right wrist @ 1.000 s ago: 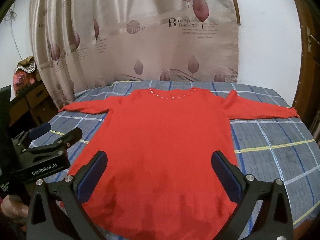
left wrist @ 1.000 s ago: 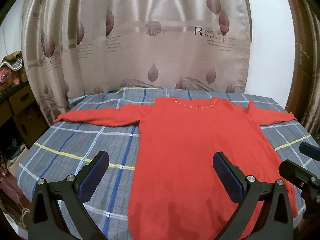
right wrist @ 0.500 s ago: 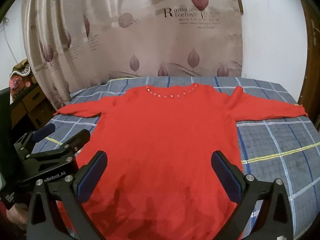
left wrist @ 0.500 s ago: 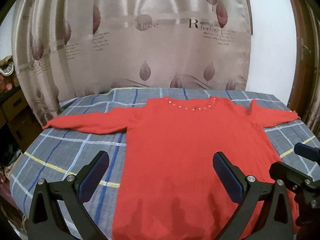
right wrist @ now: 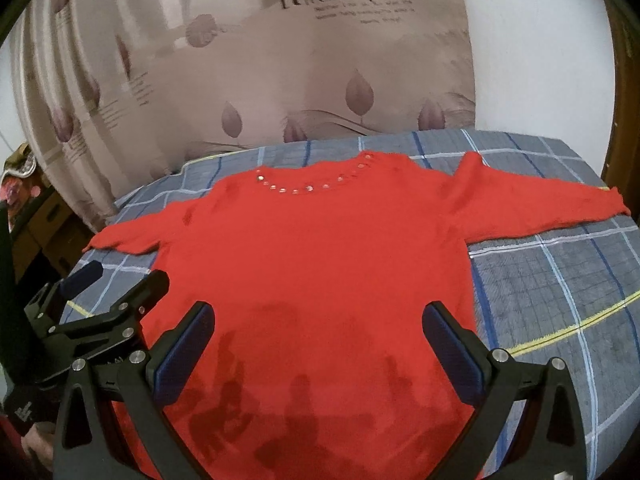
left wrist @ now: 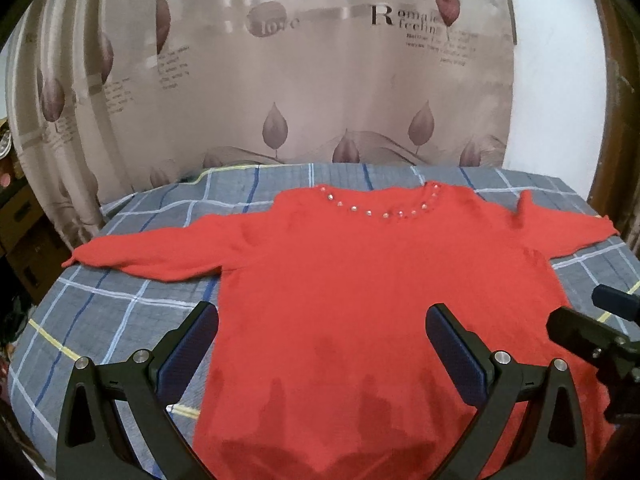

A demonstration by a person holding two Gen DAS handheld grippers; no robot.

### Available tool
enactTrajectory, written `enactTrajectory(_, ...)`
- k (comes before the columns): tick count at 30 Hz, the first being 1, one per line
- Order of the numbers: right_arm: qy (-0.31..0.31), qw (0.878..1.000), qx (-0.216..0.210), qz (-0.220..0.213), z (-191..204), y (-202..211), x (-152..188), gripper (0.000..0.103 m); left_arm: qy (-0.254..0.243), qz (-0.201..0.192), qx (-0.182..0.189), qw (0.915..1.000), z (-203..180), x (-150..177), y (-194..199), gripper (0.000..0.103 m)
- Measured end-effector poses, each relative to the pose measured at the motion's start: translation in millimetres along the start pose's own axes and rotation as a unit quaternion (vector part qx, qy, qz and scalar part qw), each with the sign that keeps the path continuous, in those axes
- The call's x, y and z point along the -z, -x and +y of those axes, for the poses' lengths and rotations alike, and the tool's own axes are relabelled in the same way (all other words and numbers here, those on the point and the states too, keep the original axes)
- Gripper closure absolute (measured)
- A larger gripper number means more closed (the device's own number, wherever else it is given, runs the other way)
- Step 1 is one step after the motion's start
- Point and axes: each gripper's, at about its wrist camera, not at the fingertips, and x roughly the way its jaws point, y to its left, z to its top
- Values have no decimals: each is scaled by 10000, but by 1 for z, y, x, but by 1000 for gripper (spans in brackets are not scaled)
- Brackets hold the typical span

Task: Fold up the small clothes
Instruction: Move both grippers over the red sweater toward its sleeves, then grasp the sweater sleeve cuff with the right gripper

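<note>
Both grippers, left (left wrist: pixel 322 336) and right (right wrist: pixel 319 334), hover with jaws spread wide above the red sweater (left wrist: pixel 376 288), spread flat on the plaid-covered table (left wrist: pixel 120 308); folding hasn't begun, so next likely means pinching a sleeve (right wrist: pixel 532 208)

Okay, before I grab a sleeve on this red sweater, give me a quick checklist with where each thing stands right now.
1. Red sweater lies flat, front up: ok.
2. Both sleeves spread out, left sleeve and right sleeve: ok.
3. Left gripper open and empty: ok.
4. Right gripper open and empty: ok.
5. Plaid cloth beside the sweater free of other items: ok.
6. Bottom hem straight: cannot tell, it runs under the grippers.
</note>
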Motion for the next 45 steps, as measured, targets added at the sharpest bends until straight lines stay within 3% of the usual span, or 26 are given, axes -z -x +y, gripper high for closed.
enactTrajectory(13,143,9997,208,23,-12,-19,-7,0,28,143,-20,9999,-9,-4,-27,0)
enactTrajectory(23,-8,9999,113,53,-30,-27,-15,0,17,128,-82,9999,-13,-8,-42,0)
enactTrajectory(27,-431,9991,13,53,-68,-26,-23,0,-60,89,-135,9999,-14,-4,-49,0)
enactTrajectory(31,-1212,9926,44,-72,-138,-17,-34,0,-180,178,-4,9997,-17,0,-54,0)
enactTrajectory(34,-1960,9800,228,-262,-211,-8,-42,5,-251,254,50,9994,-21,2,-56,0)
enactTrajectory(36,-2311,9718,340,-316,-247,-6,-45,13,-265,276,70,9992,-23,2,-57,0)
enactTrajectory(39,-3077,9501,320,-398,-314,-8,-45,21,-217,265,55,9994,-22,3,-56,0)
enactTrajectory(41,-3666,9291,189,-444,-361,-11,-43,27,-177,220,54,9996,-20,3,-54,0)
enactTrajectory(45,-4422,8947,106,-627,-425,-13,-38,29,-172,256,3,9995,-21,4,-56,0)
